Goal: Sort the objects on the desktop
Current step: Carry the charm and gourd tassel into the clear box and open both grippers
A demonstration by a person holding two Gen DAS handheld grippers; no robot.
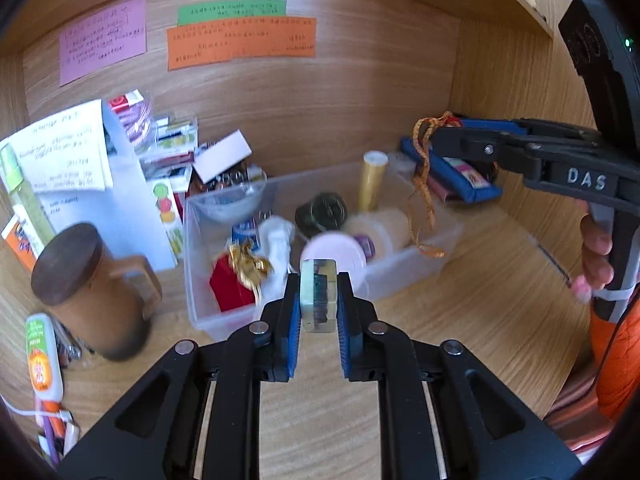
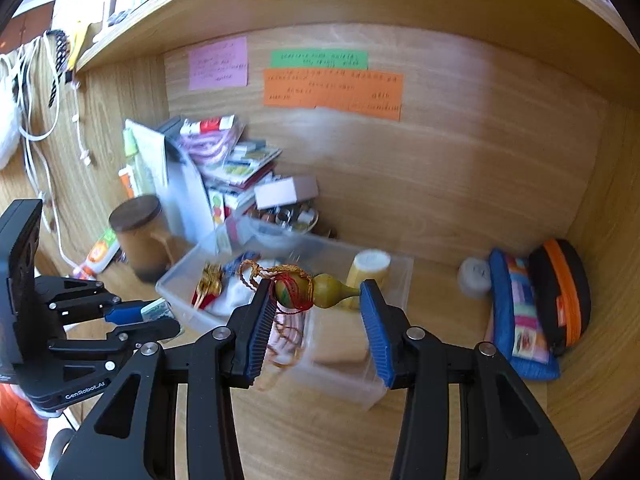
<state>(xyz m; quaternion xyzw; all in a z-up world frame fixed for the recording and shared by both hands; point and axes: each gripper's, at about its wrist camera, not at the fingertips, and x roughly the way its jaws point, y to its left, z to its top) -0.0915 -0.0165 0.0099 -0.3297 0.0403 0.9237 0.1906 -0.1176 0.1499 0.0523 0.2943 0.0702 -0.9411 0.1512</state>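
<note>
above the near edge of the clear plastic bin (image 1: 208, 316) on the wooden desk, the left gripper (image 1: 319, 304) is clenched on a small clear block (image 1: 318, 300), while the right gripper (image 2: 318, 312), over the same bin, grasps a small gourd charm (image 2: 320, 286) with a braided cord (image 1: 424, 184) dangling.

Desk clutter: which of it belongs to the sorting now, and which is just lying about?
In the job:
- left gripper, shut on a small clear block
- right gripper, holding a gourd charm
- clear bin

Lying about:
- lidded brown mug
- sticky notes
- blue pouch
</note>
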